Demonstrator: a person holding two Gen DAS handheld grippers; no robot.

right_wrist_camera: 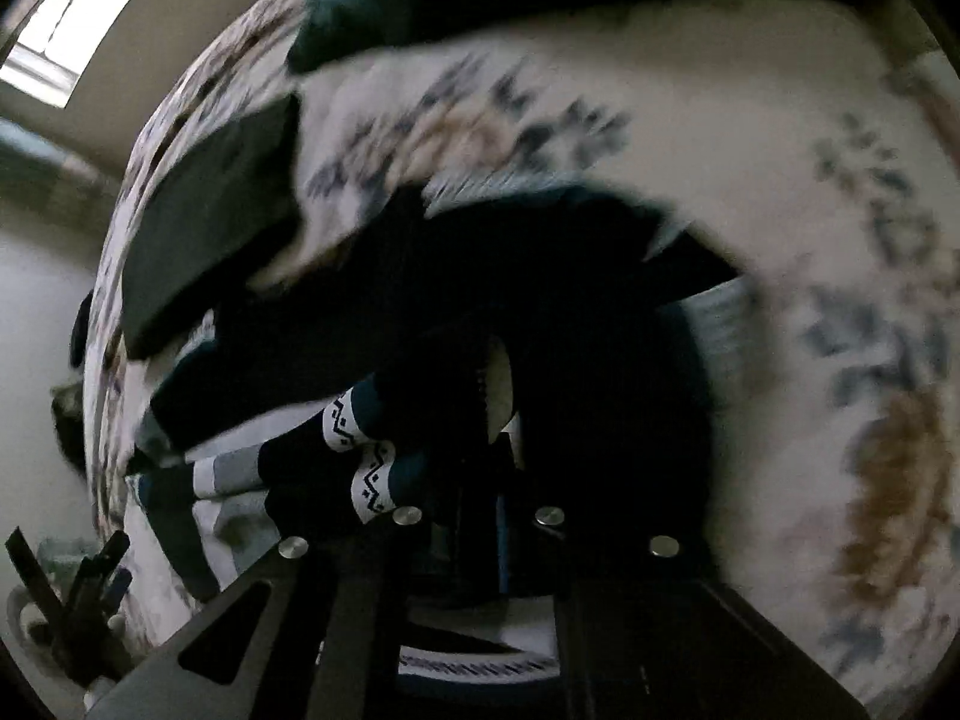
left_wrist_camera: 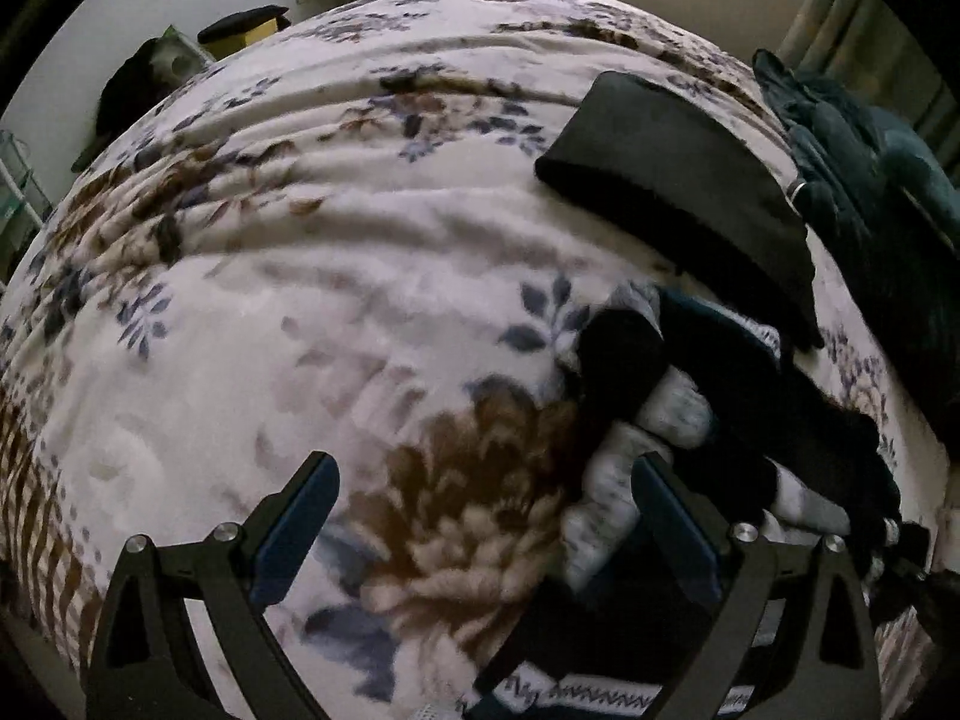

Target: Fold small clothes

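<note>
Right view blurred, dark; right gripper [right_wrist_camera: 480,516] fingers closed, whether gripping sock pile [right_wrist_camera: 360,456] unclear. Left gripper [left_wrist_camera: 480,516] fingers wide, empty, pointing down at bed [left_wrist_camera: 300,300]; socks at its right.

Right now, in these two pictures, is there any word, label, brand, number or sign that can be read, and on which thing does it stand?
None: no readable text in either view.
The white bands on the dark blue knitted socks carry only a zigzag pattern, no letters.
The flat black folded cloth shows no label.
The white blanket with brown and blue flowers bears only its print.
</note>
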